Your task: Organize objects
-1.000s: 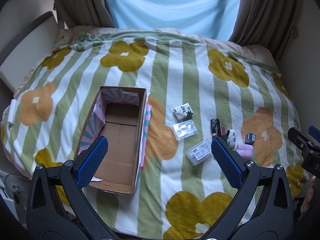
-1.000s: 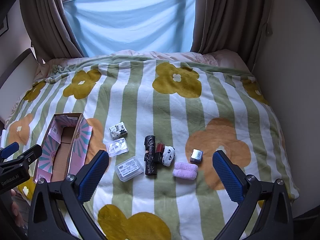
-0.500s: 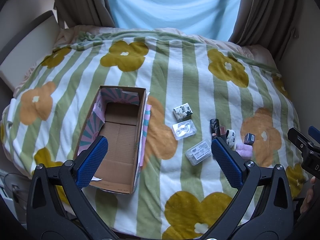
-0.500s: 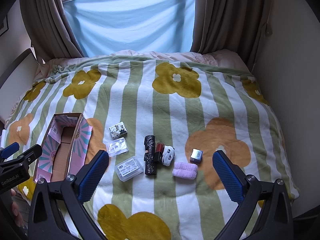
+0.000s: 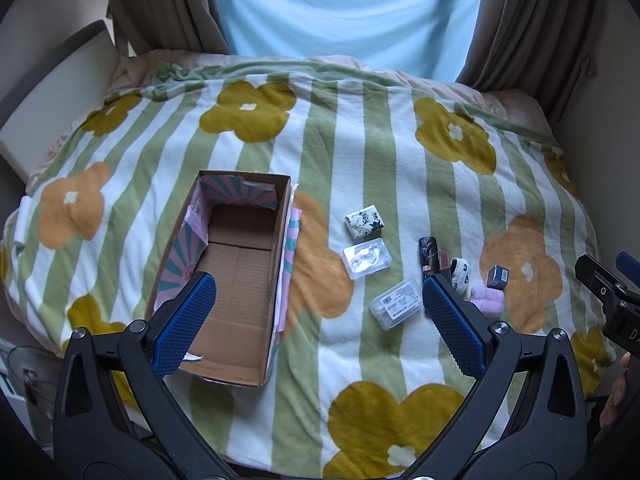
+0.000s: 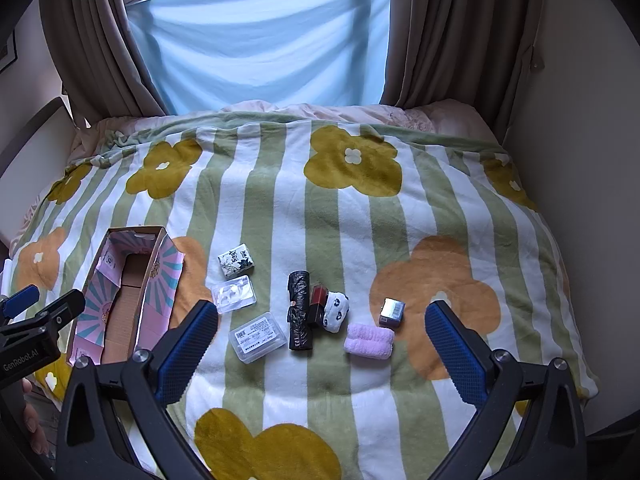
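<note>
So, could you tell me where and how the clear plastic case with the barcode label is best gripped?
Take the clear plastic case across its two long sides, coming straight down from above. It lies flat on the soft blanket with its lid up, so only the low side walls offer parallel faces. The open right gripper would probably need turning, since the case sits at an angle.

Blanket (image 6: 360,216) was seen as soft matt fleece. Box (image 5: 236,280) was made of plain brown corrugated cardboard, flaps printed matt. Two clear cases (image 6: 233,293) (image 6: 258,337) were noted as glossy transparent plastic. Pink roll (image 6: 369,341) looked fuzzy cloth. Black roll (image 6: 299,309) appeared crinkled shiny film. Gripper pads (image 6: 188,348) were textured blue rubber, arms matt black plastic.
</note>
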